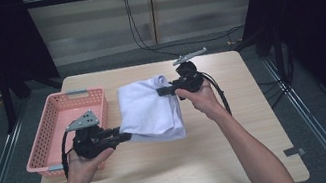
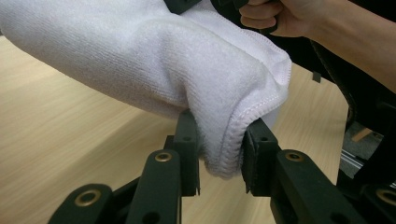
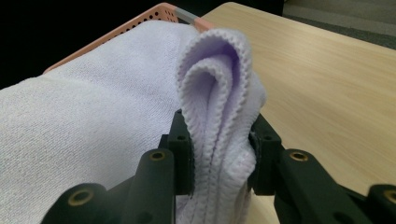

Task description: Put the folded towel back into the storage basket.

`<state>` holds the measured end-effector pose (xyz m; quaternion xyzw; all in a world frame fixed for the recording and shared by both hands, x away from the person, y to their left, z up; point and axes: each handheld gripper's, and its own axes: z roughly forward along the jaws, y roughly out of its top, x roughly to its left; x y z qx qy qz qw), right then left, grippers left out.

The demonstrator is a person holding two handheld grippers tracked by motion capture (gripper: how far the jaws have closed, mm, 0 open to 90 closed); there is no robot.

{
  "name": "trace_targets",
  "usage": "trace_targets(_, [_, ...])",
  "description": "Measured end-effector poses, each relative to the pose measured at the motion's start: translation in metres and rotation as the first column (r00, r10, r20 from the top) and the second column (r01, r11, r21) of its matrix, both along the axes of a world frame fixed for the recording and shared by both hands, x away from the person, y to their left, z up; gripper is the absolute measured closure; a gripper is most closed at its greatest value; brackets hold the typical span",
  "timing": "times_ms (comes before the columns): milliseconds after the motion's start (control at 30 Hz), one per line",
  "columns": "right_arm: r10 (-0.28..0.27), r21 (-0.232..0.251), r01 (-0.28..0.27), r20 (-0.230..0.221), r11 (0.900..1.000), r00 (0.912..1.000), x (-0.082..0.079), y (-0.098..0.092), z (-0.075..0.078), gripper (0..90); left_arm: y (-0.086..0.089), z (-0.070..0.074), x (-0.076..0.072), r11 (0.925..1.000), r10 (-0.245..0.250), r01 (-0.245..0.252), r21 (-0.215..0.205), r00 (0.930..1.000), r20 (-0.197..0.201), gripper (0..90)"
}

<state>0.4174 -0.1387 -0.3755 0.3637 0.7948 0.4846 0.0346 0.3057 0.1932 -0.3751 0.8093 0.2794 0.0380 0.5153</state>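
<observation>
- The towel (image 1: 149, 109) hangs folded between both claws, above the middle of the tabletop (image 1: 214, 163), just right of the basket (image 1: 62, 124) at the left edge.
- Left claw (image 1: 126, 136) — partly closed, pinching the near hem; the pads (image 2: 187, 140) bite only a thick fold.
- Right claw (image 1: 165, 91) clamps several layers (image 3: 219, 116) at the far end.
- Risk: a layer could slip from the right claw's bunched grip and unfold the towel.
- Sagging cloth may snag on the basket rim.

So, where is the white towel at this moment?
In the high view, the white towel hangs mid-table between the left gripper and right gripper, beside the pink basket.
</observation>
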Motion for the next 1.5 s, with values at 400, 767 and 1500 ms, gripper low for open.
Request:
trace_targets(400, [0.016, 0.021, -0.016, -0.006, 1.0, 0.9999, 0.013, 0.033, 0.004, 67.5, 0.033, 0.0, 0.0, 0.9971, 0.063, -0.063, -0.043, 0.998, 0.004, 71.1])
trace_targets(767, [0.043, 0.016, -0.043, -0.008, 0.999, 0.999, 0.025, 0.07, 0.011, 67.5, 0.067, 0.003, 0.001, 0.9902, 0.125, -0.124, -0.064, 0.9922, 0.001, 71.2])
trace_targets(1500, [0.108, -0.02, -0.109, -0.035, 0.994, 0.9935, 0.049, 0.164, 0.012, 67.5, 0.145, 0.002, -0.002, 0.9543, 0.291, -0.293, -0.061, 0.9561, -0.036, 71.9])
